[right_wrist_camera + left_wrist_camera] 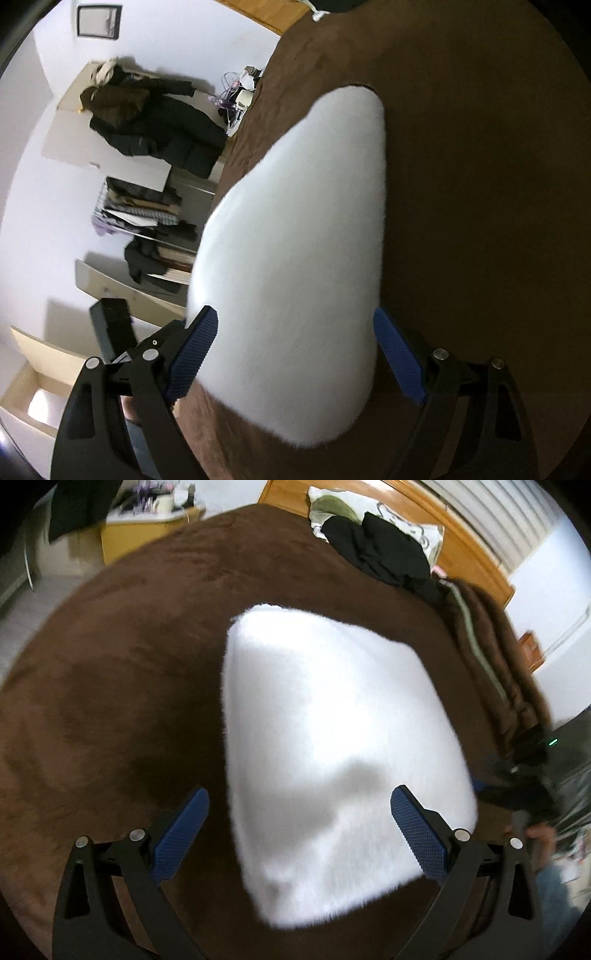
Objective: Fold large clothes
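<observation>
Brown fuzzy blanket covered pretty much the whole bed, with a wooden headboard along the far side. Sitting on it was the white fluffy garment, already bundled into a compact, roughly rectangular block near the middle of the bed. From the right wrist view the same white bundle looked long and tapered, lying right by the bed's edge.

Left gripper was spread wide, blue pads on either side of the bundle's near end and nothing pinched between them; hard to say if the pads were touching the fur or just above it. Right gripper was the same deal, jaws wide apart and straddling the near end of the bundle, not clamped on anything.

Other stuff around: a black piece of clothing dumped over a pillow up by the headboard, a dark coat hanging against the white wall, and a rack of stacked clothes below it. Both views were a bit blurry.
</observation>
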A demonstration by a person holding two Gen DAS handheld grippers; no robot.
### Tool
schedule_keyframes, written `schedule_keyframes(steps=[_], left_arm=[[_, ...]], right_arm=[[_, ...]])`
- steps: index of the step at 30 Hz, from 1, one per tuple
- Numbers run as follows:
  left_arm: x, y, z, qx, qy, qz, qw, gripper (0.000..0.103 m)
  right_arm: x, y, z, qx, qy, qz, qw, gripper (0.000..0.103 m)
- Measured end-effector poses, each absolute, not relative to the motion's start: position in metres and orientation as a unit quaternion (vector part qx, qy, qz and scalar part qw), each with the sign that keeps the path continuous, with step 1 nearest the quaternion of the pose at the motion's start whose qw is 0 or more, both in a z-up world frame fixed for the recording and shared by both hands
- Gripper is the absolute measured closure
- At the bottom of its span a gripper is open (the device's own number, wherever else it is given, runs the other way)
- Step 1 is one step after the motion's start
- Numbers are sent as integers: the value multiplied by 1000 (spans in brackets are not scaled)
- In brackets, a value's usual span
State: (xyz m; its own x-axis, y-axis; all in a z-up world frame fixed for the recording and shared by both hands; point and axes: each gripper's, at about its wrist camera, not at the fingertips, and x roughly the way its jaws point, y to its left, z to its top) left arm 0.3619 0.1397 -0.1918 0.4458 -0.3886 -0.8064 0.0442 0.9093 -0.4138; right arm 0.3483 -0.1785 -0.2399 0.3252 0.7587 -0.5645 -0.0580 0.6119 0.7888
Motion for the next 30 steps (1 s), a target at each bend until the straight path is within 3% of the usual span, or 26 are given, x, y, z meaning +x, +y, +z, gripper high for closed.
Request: schedule_keyframes(steps=[8, 17, 25, 26, 27, 30], left_arm=[[399, 169, -230, -280, 510, -177, 794, 9], [426, 164, -265, -316, 504, -244, 766, 7], [442, 122, -266, -283, 509, -303, 754, 7], [442, 122, -266, -285, 509, -303, 754, 9], [441, 122, -266, -286, 507, -300, 756, 21], [434, 127, -268, -296, 501, -293, 758, 38]], right_arm=[[379, -166, -267, 349, 527, 313, 709, 15], [395, -158, -272, 338, 518, 349, 704, 14], [389, -153, -271, 320, 511, 352, 715, 15], [388, -154, -272, 320, 511, 350, 717, 18], [387, -155, -273, 319, 510, 348, 719, 23], [384, -157, -272, 326, 511, 339, 719, 38]])
